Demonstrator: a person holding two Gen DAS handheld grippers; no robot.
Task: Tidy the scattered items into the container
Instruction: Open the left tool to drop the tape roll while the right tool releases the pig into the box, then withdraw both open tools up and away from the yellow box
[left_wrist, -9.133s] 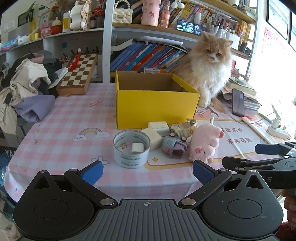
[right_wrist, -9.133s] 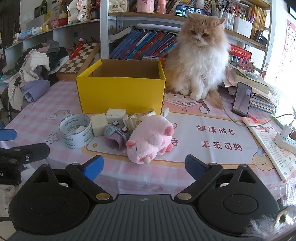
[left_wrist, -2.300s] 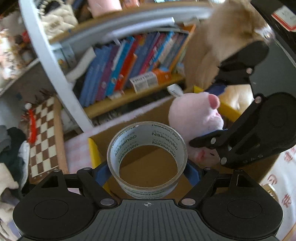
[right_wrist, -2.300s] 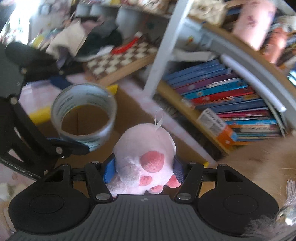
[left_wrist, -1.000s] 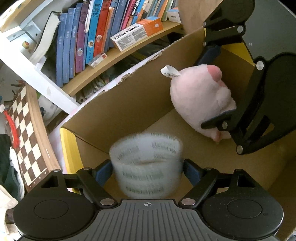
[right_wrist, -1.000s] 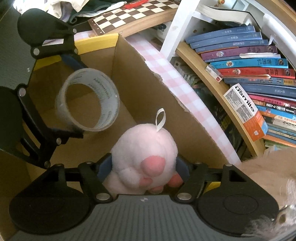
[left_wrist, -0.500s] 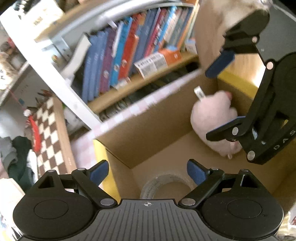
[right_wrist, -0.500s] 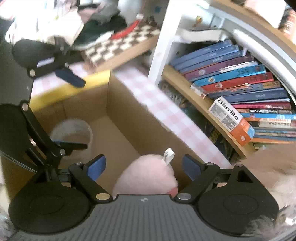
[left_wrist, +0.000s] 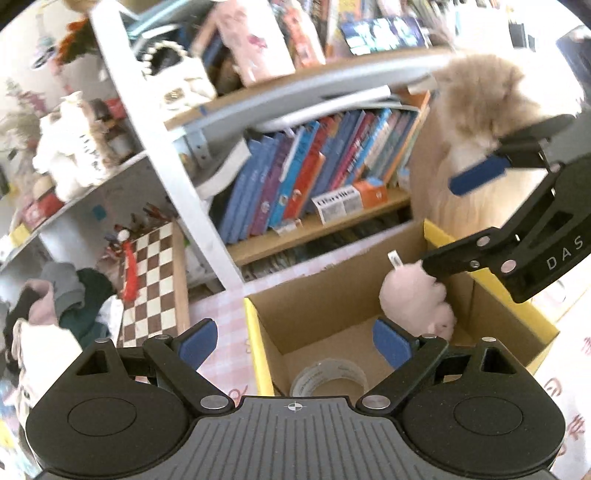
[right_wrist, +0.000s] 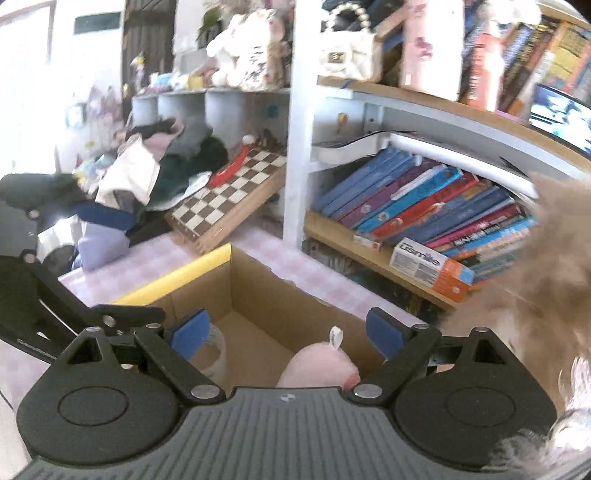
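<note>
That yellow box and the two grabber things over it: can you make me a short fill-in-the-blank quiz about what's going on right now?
1. The pink plush pig lies inside the yellow ____.
2. The tape roll rests on the box floor, held by ____ gripper.
3. The jaws of the left gripper and the right gripper both stand ____.
4. Behind the box sits a fluffy ____.

Missing words: box; neither; open; cat

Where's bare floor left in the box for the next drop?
Inside the yellow box, bare cardboard floor runs along the back wall, between the tape roll near the front and the pink plush filling the right side. Crowded there: the right gripper hovers over the plush.
</note>
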